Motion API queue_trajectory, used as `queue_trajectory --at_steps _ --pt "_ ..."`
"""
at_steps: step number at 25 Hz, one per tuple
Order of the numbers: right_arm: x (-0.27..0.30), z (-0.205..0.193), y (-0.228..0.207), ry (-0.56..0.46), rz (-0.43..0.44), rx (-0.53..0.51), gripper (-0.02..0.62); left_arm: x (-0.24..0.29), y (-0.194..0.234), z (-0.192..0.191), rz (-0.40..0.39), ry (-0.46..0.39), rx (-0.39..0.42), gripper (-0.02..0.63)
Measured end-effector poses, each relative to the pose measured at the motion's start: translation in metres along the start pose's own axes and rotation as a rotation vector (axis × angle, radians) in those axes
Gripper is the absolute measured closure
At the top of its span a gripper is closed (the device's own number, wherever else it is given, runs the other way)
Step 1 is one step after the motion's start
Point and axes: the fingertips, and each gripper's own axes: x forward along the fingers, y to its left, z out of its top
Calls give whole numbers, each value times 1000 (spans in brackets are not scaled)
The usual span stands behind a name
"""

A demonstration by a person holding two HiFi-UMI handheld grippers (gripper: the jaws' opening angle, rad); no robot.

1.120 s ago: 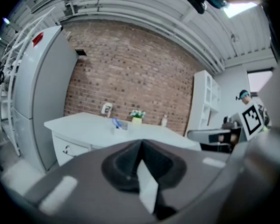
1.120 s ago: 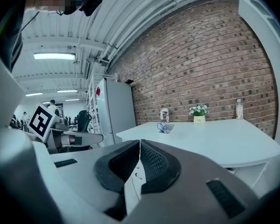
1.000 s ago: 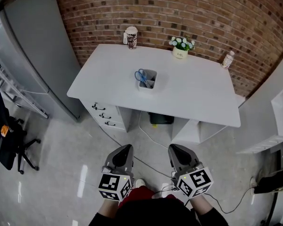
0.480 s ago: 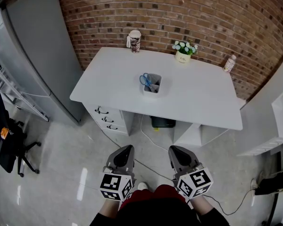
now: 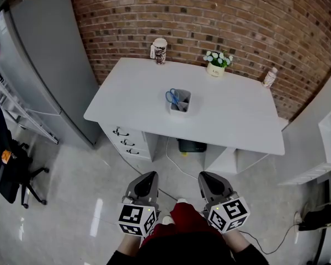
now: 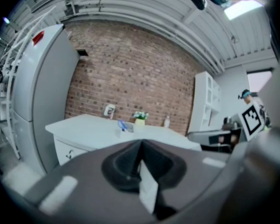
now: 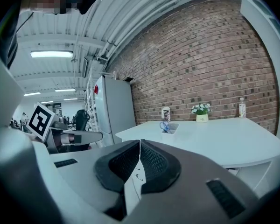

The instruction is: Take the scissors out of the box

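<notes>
Two grippers are held side by side, well apart from the box (image 5: 180, 102), on its near side, both pointing toward it. The left gripper (image 5: 146, 177) has its jaws pressed together on nothing, and the right gripper (image 5: 208, 177) is the same. The one box stands on the table (image 5: 127, 101) and holds one pair of blue-handled scissors (image 5: 172, 96), handles up. Behind the box stand one cup (image 5: 160, 51) at left, one flower pot (image 5: 215, 65) at right and one bottle (image 5: 270, 77) further right.
</notes>
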Motion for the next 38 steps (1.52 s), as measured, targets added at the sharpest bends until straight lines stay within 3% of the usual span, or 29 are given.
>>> queue_trajectory --at_steps 17,38 --pt "32 10 -20 -18 -6 -1 586 33 23 10 15 -2 13 603" --pt "98 17 -80 3 -15 31 586 120 48 26 5 28 26 601"
